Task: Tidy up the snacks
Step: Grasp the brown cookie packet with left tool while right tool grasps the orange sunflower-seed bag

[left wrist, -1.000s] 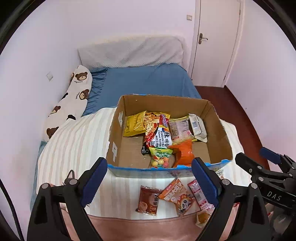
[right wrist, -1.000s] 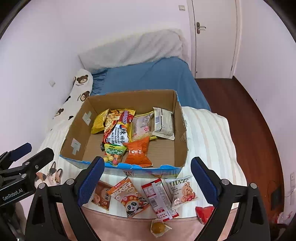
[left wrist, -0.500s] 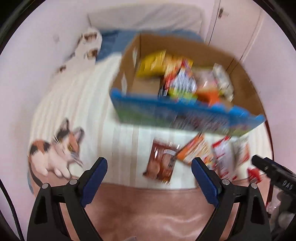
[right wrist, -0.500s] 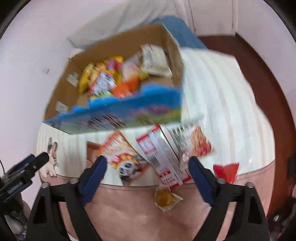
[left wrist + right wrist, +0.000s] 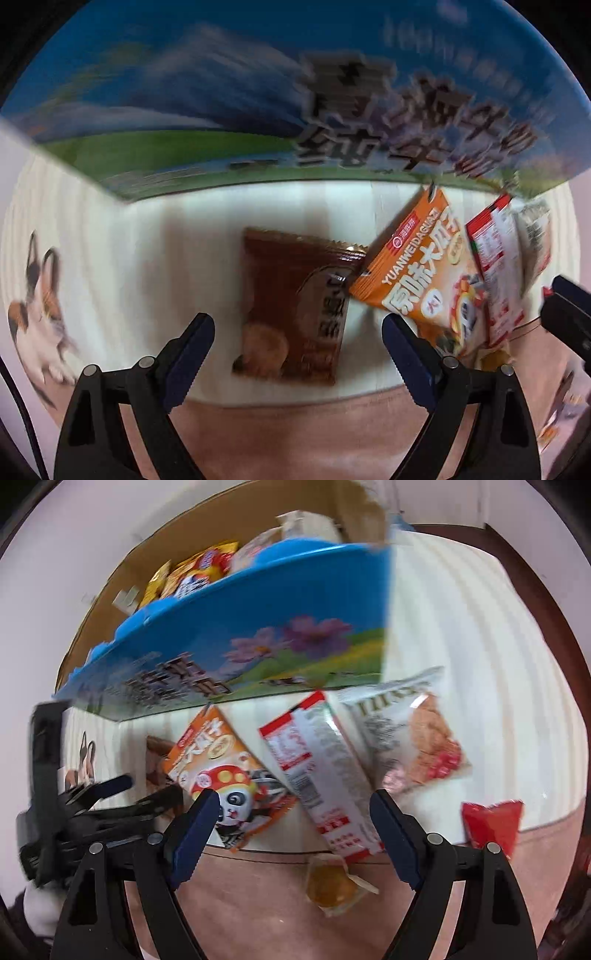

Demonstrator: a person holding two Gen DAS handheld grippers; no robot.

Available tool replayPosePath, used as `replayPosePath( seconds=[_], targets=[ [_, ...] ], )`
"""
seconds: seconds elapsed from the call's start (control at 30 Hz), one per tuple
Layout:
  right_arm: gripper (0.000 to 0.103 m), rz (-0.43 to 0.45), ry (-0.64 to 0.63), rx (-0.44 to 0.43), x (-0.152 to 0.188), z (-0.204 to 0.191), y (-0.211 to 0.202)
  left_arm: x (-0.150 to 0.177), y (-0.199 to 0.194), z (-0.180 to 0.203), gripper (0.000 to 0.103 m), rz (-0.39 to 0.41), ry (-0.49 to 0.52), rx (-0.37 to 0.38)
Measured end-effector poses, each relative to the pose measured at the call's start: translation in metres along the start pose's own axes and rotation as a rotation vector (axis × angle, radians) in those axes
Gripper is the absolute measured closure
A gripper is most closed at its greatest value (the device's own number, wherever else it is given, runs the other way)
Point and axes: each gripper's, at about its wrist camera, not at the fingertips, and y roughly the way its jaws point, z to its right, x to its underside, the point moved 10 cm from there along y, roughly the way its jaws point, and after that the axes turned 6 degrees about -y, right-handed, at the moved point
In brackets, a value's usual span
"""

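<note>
- Left tongs (image 5: 297,338): jaws apart, just narrowed, gripping nothing; brown snack packet (image 5: 295,306) lies between them on the bed's striped cover (image 5: 177,229).
- Right tongs (image 5: 291,814): jaws apart, just narrowed, empty, above the red-and-white packet (image 5: 317,771) and panda packet (image 5: 221,771).
- Cardboard box (image 5: 240,627), holding snacks, stands just behind the loose packets.
- Near the cover's front edge: jelly cup (image 5: 332,884), red packet (image 5: 491,823).
- Cat print (image 5: 40,302) at the cover's left.

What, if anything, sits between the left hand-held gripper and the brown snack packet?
Nothing visible. The left hand-held gripper, jaws open, straddles the brown snack packet. The orange packet only overlaps its upper right corner.
</note>
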Motion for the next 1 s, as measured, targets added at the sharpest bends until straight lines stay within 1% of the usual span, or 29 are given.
replayPosePath(
  seconds=[0.03, 0.07, 0.1, 0.17, 0.23, 0.33, 0.43, 0.47, 0.5, 0.53, 0.57, 0.63, 0.67, 0.77, 0.8, 0.83, 0.87, 0.93, 0.97, 1.0],
  targets=[
    [0.022, 0.003, -0.013, -0.001, -0.001, -0.003, 0.001, 0.0, 0.002, 0.001, 0.027, -0.001, 0.002, 0.001],
    [0.022, 0.01, -0.042, -0.006, -0.003, -0.008, 0.002, 0.002, 0.005, 0.0, 0.042, -0.006, -0.019, 0.022],
    [0.022, 0.008, -0.069, -0.011, -0.004, -0.013, 0.004, 0.005, 0.004, -0.003, 0.047, -0.007, -0.044, 0.036],
    [0.022, 0.01, -0.103, -0.023, -0.008, -0.022, 0.006, 0.014, 0.0, -0.011, 0.047, -0.013, -0.098, 0.07],
    [0.022, -0.006, -0.14, -0.056, -0.01, -0.035, 0.014, 0.029, 0.0, -0.023, 0.047, -0.029, -0.146, 0.073],
    [0.022, -0.017, -0.188, -0.078, -0.018, -0.055, 0.029, 0.049, 0.003, -0.036, 0.047, -0.058, -0.199, 0.077],
    [0.022, -0.017, -0.245, -0.054, -0.026, -0.073, 0.048, 0.075, 0.011, -0.046, 0.047, -0.103, -0.233, 0.078],
    [0.023, -0.02, -0.258, -0.048, -0.027, -0.078, 0.055, 0.081, 0.013, -0.049, 0.047, -0.111, -0.239, 0.073],
    [0.03, -0.024, -0.268, -0.041, -0.029, -0.084, 0.064, 0.086, 0.015, -0.05, 0.047, -0.118, -0.245, 0.072],
    [0.032, -0.038, -0.271, -0.031, -0.027, -0.085, 0.07, 0.091, 0.016, -0.052, 0.047, -0.124, -0.253, 0.074],
    [0.032, -0.058, -0.252, -0.015, -0.021, -0.085, 0.077, 0.095, 0.016, -0.053, 0.047, -0.128, -0.259, 0.075],
    [0.035, -0.086, -0.162, -0.01, -0.015, -0.079, 0.083, 0.099, 0.018, -0.052, 0.047, -0.132, -0.266, 0.081],
    [0.035, -0.131, -0.067, -0.049, -0.006, -0.075, 0.087, 0.1, 0.017, -0.053, 0.047, -0.131, -0.27, 0.086],
    [0.035, -0.186, 0.114, -0.166, 0.01, -0.071, 0.087, 0.096, 0.018, -0.053, 0.045, -0.138, -0.293, 0.111],
    [0.032, -0.192, 0.128, -0.181, 0.012, -0.072, 0.085, 0.095, 0.019, -0.053, 0.044, -0.139, -0.305, 0.125],
    [0.021, -0.191, 0.128, -0.18, 0.014, -0.071, 0.083, 0.095, 0.02, -0.058, 0.044, -0.14, -0.309, 0.131],
    [0.016, -0.174, 0.1, -0.147, 0.014, -0.069, 0.079, 0.094, 0.022, -0.057, 0.043, -0.142, -0.313, 0.139],
    [0.015, -0.163, 0.039, -0.121, 0.015, -0.073, 0.077, 0.087, 0.026, -0.064, 0.04, -0.144, -0.316, 0.152],
    [0.015, -0.181, -0.009, -0.12, 0.02, -0.081, 0.08, 0.086, 0.028, -0.063, 0.036, -0.145, -0.316, 0.166],
    [0.015, -0.201, -0.038, -0.119, 0.023, -0.088, 0.086, 0.082, 0.031, -0.075, 0.036, -0.146, -0.317, 0.174]
  ],
)
